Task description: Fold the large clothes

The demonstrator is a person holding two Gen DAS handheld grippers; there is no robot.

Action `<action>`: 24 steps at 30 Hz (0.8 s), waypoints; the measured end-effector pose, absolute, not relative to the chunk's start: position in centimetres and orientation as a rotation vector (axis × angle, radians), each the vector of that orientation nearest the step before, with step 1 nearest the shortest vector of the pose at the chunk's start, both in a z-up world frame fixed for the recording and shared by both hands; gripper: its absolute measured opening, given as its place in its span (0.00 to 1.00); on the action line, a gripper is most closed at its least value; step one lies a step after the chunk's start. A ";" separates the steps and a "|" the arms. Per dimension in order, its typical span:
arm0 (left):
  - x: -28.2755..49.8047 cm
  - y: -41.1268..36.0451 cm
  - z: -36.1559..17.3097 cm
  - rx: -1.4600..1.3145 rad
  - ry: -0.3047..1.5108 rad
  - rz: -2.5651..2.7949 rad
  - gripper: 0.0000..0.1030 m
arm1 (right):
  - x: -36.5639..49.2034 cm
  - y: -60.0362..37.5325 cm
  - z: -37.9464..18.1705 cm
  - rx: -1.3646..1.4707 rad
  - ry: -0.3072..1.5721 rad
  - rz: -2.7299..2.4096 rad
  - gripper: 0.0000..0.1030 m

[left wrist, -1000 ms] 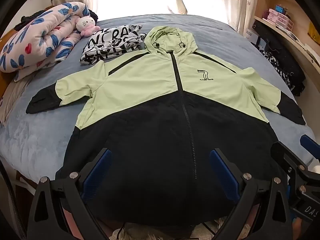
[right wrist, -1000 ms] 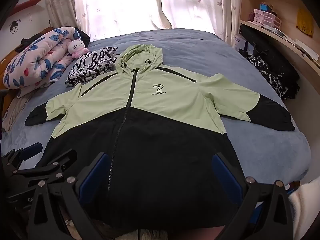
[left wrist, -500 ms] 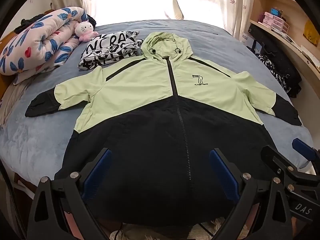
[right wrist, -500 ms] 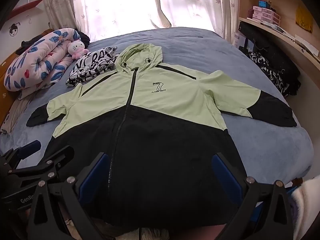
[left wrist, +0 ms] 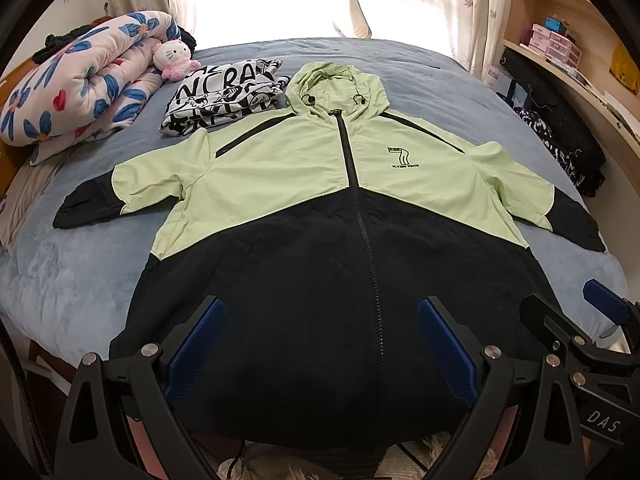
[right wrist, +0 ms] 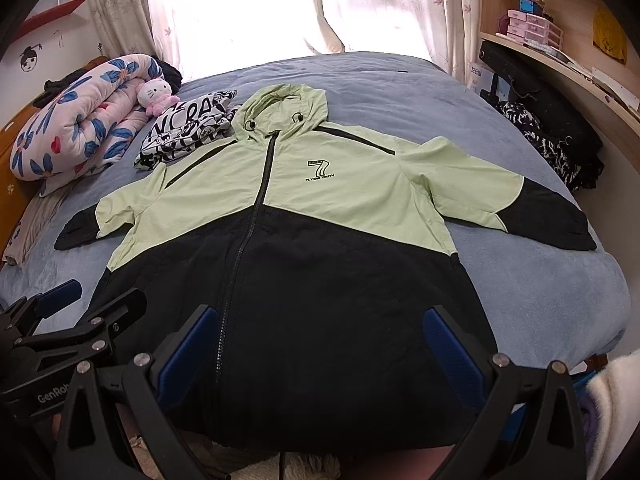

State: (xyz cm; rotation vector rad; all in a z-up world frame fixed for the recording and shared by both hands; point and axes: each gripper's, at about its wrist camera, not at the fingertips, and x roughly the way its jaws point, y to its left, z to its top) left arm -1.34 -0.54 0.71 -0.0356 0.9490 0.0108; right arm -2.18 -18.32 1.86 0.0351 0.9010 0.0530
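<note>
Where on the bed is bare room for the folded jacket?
Free: the blue bed beyond the hood, toward the curtains, and the strip right of the jacket below its sleeve. Crowded: the far left, with quilt, plush and printed garment.
</note>
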 end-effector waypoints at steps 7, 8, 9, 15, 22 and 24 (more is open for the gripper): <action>-1.5 -0.6 0.7 -0.028 0.942 0.013 0.93 | -2.3 -18.3 1.7 0.036 0.899 0.053 1.00; -1.5 -0.7 0.7 -0.028 0.942 0.014 0.93 | -2.4 -18.3 1.7 0.036 0.899 0.053 1.00; -1.5 -0.7 0.7 -0.027 0.943 0.015 0.93 | -2.2 -18.4 1.8 0.036 0.901 0.055 1.00; -1.5 -0.7 0.7 -0.029 0.941 0.016 0.93 | -2.2 -18.4 1.9 0.035 0.902 0.057 1.00; -1.6 -0.6 0.9 -0.030 0.938 0.017 0.93 | -2.1 -18.3 1.9 0.036 0.902 0.056 1.00; -1.6 -0.6 0.9 -0.031 0.939 0.017 0.93 | -2.1 -18.3 1.9 0.036 0.902 0.056 1.00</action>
